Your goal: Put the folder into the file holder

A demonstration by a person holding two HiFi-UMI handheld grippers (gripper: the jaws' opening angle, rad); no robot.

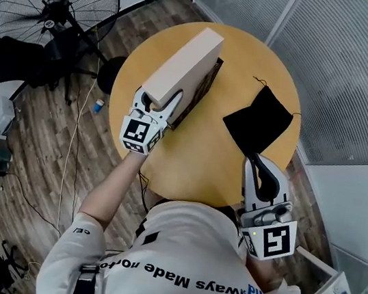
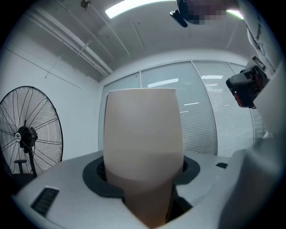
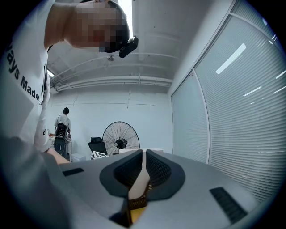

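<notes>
Left gripper (image 1: 159, 96) has its jaws clamped wide on the near end of the beige folder (image 1: 183, 63), which sits right at the dark file holder (image 1: 204, 87). Right gripper (image 1: 251, 159) is closed and empty. With a grip on one end only, the folder could easily twist and shove the holder sideways.

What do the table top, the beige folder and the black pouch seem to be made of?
The table top looks like wood or wood-look laminate: smooth, yellowish. The beige folder seems cardboard or board: matte, stiff flat faces, sharp edges. The black pouch looks like soft matte fabric: limp outline, loose string.
</notes>
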